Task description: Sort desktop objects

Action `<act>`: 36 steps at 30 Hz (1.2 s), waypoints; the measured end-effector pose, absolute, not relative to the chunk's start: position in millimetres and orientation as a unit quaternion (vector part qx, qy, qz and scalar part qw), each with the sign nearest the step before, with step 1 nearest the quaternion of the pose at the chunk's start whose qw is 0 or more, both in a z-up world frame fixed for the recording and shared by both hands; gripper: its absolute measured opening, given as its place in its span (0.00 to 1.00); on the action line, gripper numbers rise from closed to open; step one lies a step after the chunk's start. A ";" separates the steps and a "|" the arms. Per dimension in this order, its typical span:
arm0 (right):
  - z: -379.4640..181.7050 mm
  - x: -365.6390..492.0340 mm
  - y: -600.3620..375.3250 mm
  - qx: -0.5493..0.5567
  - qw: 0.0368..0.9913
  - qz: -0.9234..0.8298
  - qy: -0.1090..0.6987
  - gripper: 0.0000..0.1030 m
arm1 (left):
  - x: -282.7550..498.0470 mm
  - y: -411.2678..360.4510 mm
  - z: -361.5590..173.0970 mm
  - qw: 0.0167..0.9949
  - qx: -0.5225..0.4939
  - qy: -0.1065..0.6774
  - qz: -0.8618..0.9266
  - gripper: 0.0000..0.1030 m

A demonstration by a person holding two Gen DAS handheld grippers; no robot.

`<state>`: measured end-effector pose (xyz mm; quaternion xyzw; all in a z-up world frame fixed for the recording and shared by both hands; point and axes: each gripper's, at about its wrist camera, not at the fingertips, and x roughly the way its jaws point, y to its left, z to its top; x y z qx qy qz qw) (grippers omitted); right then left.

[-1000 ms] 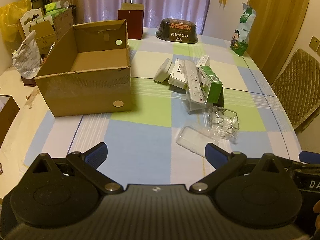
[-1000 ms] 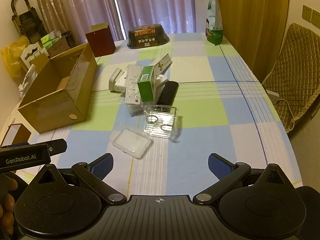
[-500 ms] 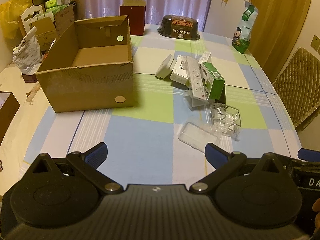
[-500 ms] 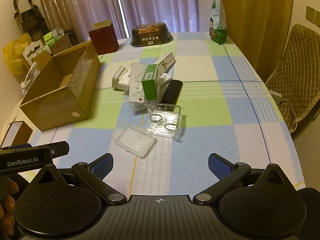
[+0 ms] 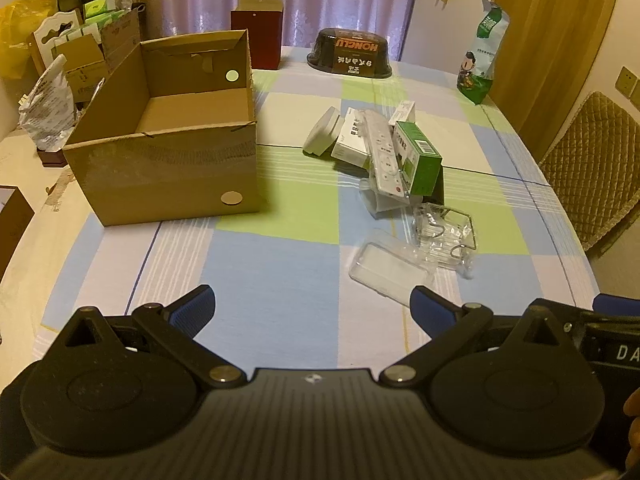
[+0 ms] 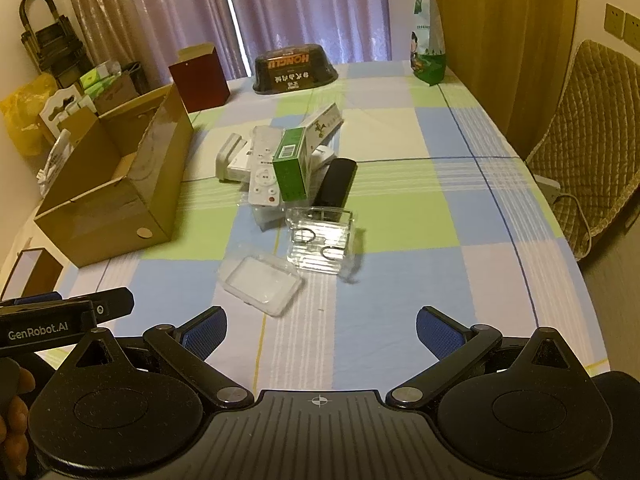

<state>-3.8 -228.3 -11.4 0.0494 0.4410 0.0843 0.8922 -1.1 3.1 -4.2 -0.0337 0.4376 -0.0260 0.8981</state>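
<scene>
An empty open cardboard box stands on the left of the checked table. To its right lies a pile: a green carton, a white remote, white boxes, a black remote, a clear container with metal rings and a clear lid. My left gripper is open near the front edge, holding nothing. My right gripper is open too, just short of the clear lid.
At the far end of the table stand a dark red box, an upturned black tub and a green snack bag. A padded chair sits to the right. Bags and cartons crowd the left.
Both views have pulled back and risen slightly, so box and pile sit a little lower and farther in. Both grippers stay open; nothing on the table moved.
</scene>
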 end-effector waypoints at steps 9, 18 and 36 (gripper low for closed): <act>-12.1 -5.5 -228.0 0.050 0.891 0.085 0.443 1.00 | -1.1 4.3 -5.6 0.895 -0.041 0.443 -0.026 0.99; -13.5 -4.1 -229.1 0.061 0.888 0.082 0.448 1.00 | -2.2 3.2 -7.4 0.895 -0.047 0.444 -0.027 0.99; -16.7 -4.0 -232.2 0.067 0.886 0.079 0.453 1.00 | -3.1 1.8 -10.4 0.891 -0.049 0.450 -0.028 0.99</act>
